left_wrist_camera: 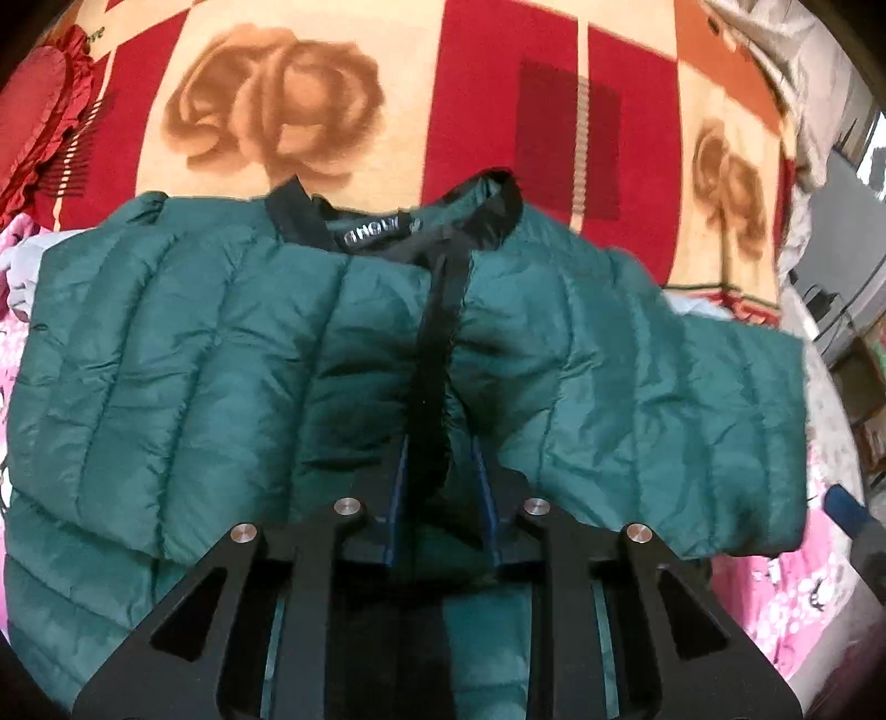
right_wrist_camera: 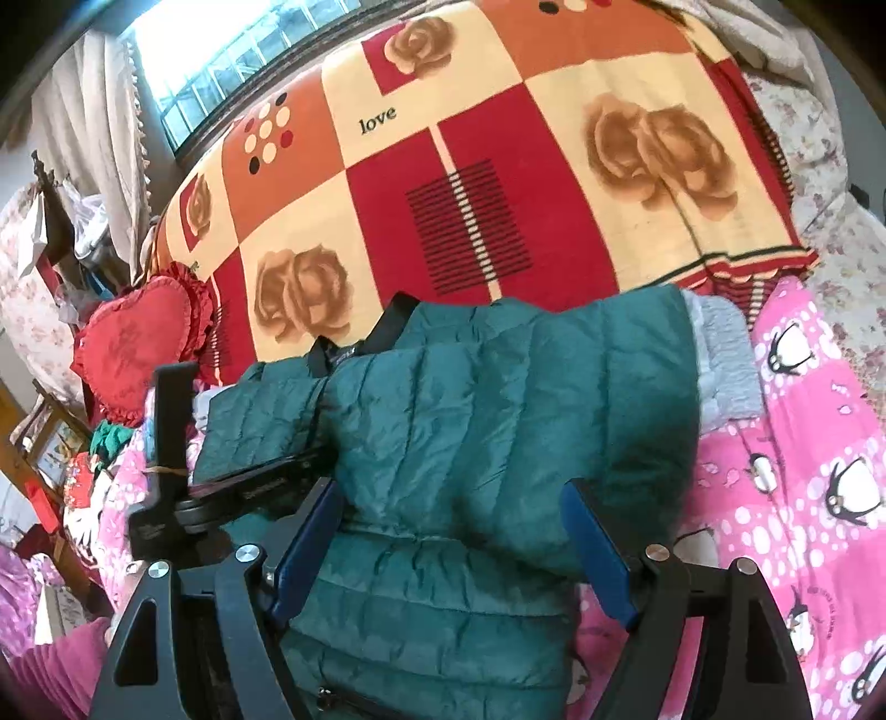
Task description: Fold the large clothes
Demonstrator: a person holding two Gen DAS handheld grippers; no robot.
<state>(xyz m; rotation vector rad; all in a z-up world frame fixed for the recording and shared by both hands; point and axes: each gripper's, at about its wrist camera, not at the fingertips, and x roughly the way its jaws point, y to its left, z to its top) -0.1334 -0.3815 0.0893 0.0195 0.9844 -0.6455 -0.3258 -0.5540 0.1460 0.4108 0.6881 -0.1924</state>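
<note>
A dark green quilted puffer jacket (left_wrist_camera: 221, 354) with a black collar and black zipper band lies on the bed, its sleeves folded across the front. My left gripper (left_wrist_camera: 443, 471) is shut on the jacket's black zipper band at the middle front. In the right wrist view the jacket (right_wrist_camera: 498, 399) fills the centre. My right gripper (right_wrist_camera: 454, 509) is open, its blue fingers (right_wrist_camera: 595, 548) on either side of the jacket's folded right part, close over the fabric. The left gripper's black body (right_wrist_camera: 183, 498) shows at left, on the jacket.
A red, orange and cream rose-pattern blanket (right_wrist_camera: 470, 210) covers the far bed. A pink penguin-print sheet (right_wrist_camera: 819, 443) lies under and right of the jacket. A red heart cushion (right_wrist_camera: 133, 354) sits at left, with clutter beyond. A bright window (right_wrist_camera: 221, 50) is behind.
</note>
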